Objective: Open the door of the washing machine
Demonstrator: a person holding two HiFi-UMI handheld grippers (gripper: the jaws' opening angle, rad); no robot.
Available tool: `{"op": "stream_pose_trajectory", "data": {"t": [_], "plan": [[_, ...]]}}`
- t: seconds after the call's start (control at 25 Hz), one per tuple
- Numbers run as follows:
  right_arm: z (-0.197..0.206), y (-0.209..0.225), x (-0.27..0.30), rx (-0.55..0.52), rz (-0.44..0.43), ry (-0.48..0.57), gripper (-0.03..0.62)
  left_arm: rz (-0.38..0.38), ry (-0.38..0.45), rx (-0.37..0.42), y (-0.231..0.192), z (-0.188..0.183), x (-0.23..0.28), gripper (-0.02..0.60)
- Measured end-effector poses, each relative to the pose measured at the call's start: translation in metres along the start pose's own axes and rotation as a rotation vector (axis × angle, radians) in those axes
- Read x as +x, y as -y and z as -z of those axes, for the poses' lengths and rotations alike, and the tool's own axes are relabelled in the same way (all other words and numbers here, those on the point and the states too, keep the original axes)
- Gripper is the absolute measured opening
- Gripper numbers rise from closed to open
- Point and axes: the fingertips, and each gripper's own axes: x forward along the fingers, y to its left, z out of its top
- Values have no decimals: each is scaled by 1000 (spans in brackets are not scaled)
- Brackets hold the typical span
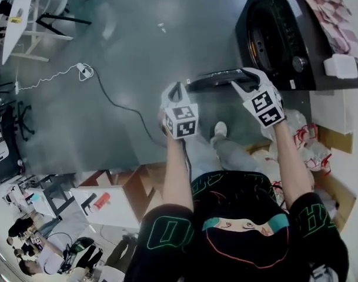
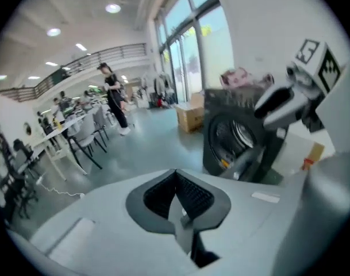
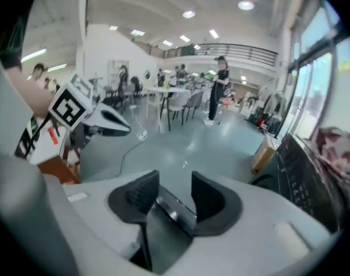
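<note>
Black washing machine (image 1: pixel 273 34) stands at the top right on the grey floor (image 1: pixel 137 51), with its door (image 1: pixel 211 80) swung open. Right tongs (image 1: pixel 244 79) are apart, with the door's edge between them. Left tongs (image 1: pixel 177 90) are together and hold nothing, just beside the door.

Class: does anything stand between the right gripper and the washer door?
Nothing visible does. The open right gripper sits at the door, whose edge seems to lie between its jaws. The door stands swung out.
</note>
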Motion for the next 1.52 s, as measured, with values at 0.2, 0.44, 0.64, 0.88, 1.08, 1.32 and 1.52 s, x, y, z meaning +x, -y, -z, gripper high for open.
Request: {"op": "stream_pose_trajectory", "data": {"t": [0.2, 0.44, 0.64, 0.88, 1.08, 1.32, 1.52], "plan": [[-70, 41, -62, 268, 99, 303, 32, -106, 338, -331, -20, -112, -84, 11], [-118, 67, -118, 480, 141, 497, 3, -97, 447, -350, -12, -170, -133, 11], [-136, 66, -142, 473, 209, 518, 3, -114, 488, -322, -18, -188, -153, 11], [-140, 82, -171, 430, 312, 561, 3, -164, 533, -256, -19, -204, -163, 11], [-149, 89, -194, 407, 352, 611, 3, -174, 601, -245, -25, -225, -184, 11], [-160, 102, -216, 350, 368, 652, 3, -153, 631, -254, -19, -249, -193, 11], [-155, 99, -206, 339, 365, 652, 3, -81, 645, -240, -5, -246, -186, 9]]}}
